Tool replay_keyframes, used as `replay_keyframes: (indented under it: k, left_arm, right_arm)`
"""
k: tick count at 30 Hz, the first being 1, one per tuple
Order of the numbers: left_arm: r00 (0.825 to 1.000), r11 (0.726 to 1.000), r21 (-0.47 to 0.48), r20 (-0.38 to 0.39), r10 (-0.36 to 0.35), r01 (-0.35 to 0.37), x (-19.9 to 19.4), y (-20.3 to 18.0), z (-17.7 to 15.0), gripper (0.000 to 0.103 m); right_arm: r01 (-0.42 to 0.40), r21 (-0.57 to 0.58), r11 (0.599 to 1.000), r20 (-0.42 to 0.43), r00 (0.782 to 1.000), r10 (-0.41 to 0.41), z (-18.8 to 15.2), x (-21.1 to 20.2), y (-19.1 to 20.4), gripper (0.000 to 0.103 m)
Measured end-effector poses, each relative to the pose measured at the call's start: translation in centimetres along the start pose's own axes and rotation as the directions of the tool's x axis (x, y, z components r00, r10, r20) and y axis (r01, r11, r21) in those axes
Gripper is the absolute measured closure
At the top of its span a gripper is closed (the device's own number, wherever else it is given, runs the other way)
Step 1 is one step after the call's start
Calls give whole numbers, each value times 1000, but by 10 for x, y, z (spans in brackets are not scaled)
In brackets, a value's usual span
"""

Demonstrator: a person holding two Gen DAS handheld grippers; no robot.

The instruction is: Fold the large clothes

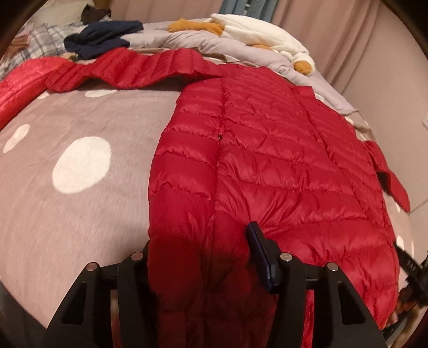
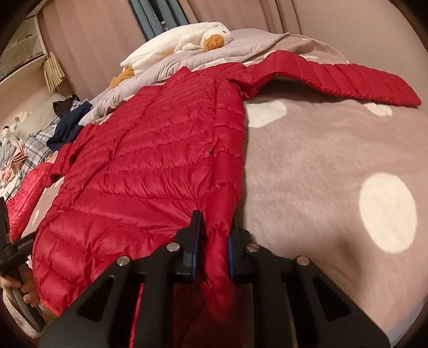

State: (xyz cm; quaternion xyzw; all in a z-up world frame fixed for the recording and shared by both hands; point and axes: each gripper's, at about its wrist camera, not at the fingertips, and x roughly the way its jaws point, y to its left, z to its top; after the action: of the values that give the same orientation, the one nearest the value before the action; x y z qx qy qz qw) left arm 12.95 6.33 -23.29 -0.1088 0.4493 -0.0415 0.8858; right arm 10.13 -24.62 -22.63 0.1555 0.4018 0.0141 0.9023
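A red quilted down jacket (image 1: 267,150) lies flat on the bed, hem toward me; it also fills the right wrist view (image 2: 149,150). One sleeve (image 1: 128,69) stretches out to the left in the left wrist view, and the other sleeve (image 2: 334,77) stretches right in the right wrist view. My left gripper (image 1: 203,249) straddles the hem at the jacket's left corner, jaws wide with fabric between them. My right gripper (image 2: 214,230) is shut on the hem at the jacket's right corner. The left finger of the left gripper is hidden under the fabric.
The bed has a mauve blanket (image 1: 80,214) with white dots. A navy garment (image 1: 104,37), a plaid cloth (image 1: 42,42) and a white plush duck (image 1: 256,29) on a grey quilt (image 1: 187,40) lie at the far side. Curtains (image 2: 267,13) hang behind.
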Motion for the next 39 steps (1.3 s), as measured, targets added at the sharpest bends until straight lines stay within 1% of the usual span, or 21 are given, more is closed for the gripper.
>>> replay_keyframes:
  k: [3,5,6,8,10,11,14,16,19,21,23,25,26,29,30,31,33,35,37,39]
  left_arm:
    - [1000,1000,18,29,5,-5,-5,-1,-4,49]
    - [999,1000,-9,34,-9,10,-2,2,1,49]
    - [999,999,-41,39,-20,21,-2,5,3,49]
    - [998,993,-113,39,-41,45,0,14,8,49]
    - [998,984,-166,43,-50,57,1,21,15,49]
    - [998,984,-172,49,-39,47,1,21,16,49]
    - [998,984,-176,67,7,5,-1,20,24,49]
    - [997,982,-191,80,8,8,-1,23,25,46]
    - [996,974,-225,75,42,-24,4,29,31,45]
    - [996,972,-233,75,43,-24,5,34,32,44]
    - [996,970,-244,82,45,-24,6,36,38,41]
    - [992,968,-250,112,58,-28,0,39,40,25]
    - [990,967,-253,126,65,-32,-2,41,42,24]
    - [982,967,-254,175,70,-24,-7,47,56,18]
    - [980,967,-255,189,67,-17,-6,50,62,10]
    - [978,964,-264,197,69,-15,-6,54,65,5]
    - [974,949,-316,213,77,-6,-5,66,74,5]
    - [969,932,-362,236,79,12,-3,79,83,5]
    - [969,918,-397,229,93,5,3,92,96,4]
    - [968,896,-444,234,93,21,10,110,109,4]
  right_arm:
    - [-7,1,1000,6,1000,7,-2,-5,-5,85]
    - [-15,24,1000,16,1000,15,0,-6,-9,83]
    - [-21,44,999,20,1000,20,0,-5,-12,80]
    - [-43,76,996,25,999,41,-2,-6,-17,79]
    - [-45,81,996,35,998,43,-1,-7,-17,76]
    - [-37,72,997,37,999,35,-1,-7,-16,75]
    - [10,37,999,55,998,-12,0,-11,-12,64]
    - [33,35,999,73,997,-35,2,-13,-15,53]
    - [27,55,998,77,997,-31,6,-12,-24,49]
    - [34,74,997,90,995,-40,8,-13,-30,46]
    - [59,88,994,97,993,-68,10,-13,-35,41]
    - [59,110,992,106,992,-71,13,-14,-42,34]
    - [57,123,991,112,991,-70,14,-15,-45,33]
    - [41,185,982,125,990,-65,22,-16,-59,24]
    - [43,212,976,128,989,-71,27,-15,-64,21]
    - [47,239,970,131,988,-80,31,-15,-69,20]
    - [44,293,955,139,986,-88,40,-13,-81,20]
    - [25,365,930,131,988,-78,51,-8,-93,20]
    - [8,419,908,133,989,-70,66,-5,-104,19]
    - [32,433,901,153,982,-108,83,-4,-113,16]
